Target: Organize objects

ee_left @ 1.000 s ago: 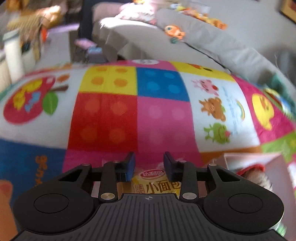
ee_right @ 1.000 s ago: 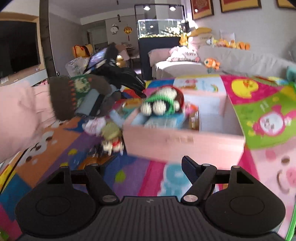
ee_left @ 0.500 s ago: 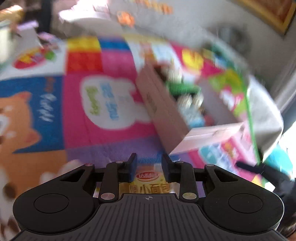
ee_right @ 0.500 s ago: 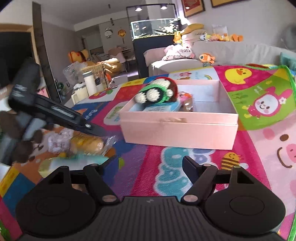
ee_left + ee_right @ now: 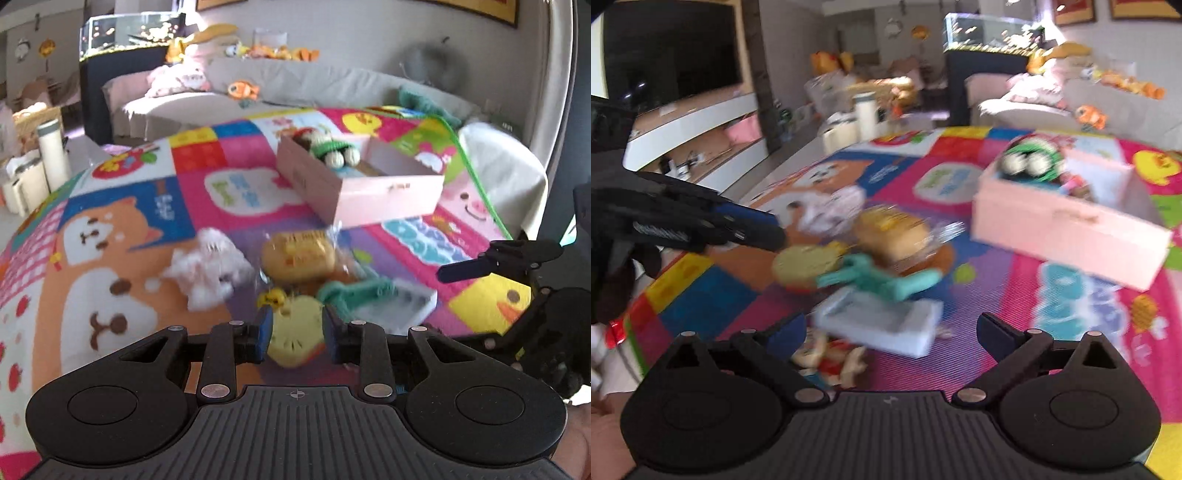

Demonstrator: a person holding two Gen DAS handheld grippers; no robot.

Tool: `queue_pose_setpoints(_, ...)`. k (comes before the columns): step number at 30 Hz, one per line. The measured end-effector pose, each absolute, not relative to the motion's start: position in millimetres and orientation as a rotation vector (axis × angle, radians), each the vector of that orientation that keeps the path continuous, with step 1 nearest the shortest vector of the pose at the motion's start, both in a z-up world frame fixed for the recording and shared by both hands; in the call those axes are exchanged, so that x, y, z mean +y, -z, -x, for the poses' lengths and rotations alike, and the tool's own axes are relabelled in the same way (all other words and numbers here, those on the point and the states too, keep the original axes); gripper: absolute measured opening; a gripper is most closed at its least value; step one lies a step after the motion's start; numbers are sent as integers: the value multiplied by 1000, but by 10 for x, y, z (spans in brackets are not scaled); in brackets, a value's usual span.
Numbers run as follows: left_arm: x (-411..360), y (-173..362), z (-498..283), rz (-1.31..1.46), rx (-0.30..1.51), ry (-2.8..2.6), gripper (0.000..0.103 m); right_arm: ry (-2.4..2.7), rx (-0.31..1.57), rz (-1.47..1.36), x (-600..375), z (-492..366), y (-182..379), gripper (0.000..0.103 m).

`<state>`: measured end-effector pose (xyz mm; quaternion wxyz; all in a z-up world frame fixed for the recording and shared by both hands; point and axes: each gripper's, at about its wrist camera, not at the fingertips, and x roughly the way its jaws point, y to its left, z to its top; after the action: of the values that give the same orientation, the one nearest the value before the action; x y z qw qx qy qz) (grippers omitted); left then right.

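Note:
A pink box (image 5: 369, 192) stands on the colourful play mat, with a green and brown knitted toy (image 5: 332, 149) inside; it also shows in the right wrist view (image 5: 1067, 236). A pile lies on the mat: a wrapped bread bun (image 5: 299, 254), a white fluffy toy (image 5: 210, 269), a teal knitted item (image 5: 354, 291), a pale blue flat box (image 5: 882, 325) and a small figure (image 5: 827, 360). My left gripper (image 5: 295, 328) has its jaws on either side of a round yellow toy (image 5: 295, 334); contact is blurred. My right gripper (image 5: 890, 332) is open over the pale blue box.
A grey sofa (image 5: 314, 88) with plush toys runs along the back. A white bottle (image 5: 55, 155) and containers stand at the mat's left edge. A fish tank (image 5: 990, 26) stands behind. The mat's right edge (image 5: 480, 173) has a green border.
My left gripper has swung from the box to the pile, and the yellow snack packet it held is gone from between its jaws. My right gripper has turned left toward the pile.

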<state>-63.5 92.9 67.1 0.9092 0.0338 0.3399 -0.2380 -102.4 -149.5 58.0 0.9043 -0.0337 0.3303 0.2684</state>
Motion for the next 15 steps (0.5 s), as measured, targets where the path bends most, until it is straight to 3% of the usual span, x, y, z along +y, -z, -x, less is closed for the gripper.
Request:
queue_pose_setpoints(9, 980, -546, 677, -89, 675, 435, 32, -407, 593, 406, -1085, 1135, -468, 101)
queue_pose_setpoints(15, 1010, -483, 574, -49, 701, 413, 33, -218, 646, 217, -1716, 805, -581, 101)
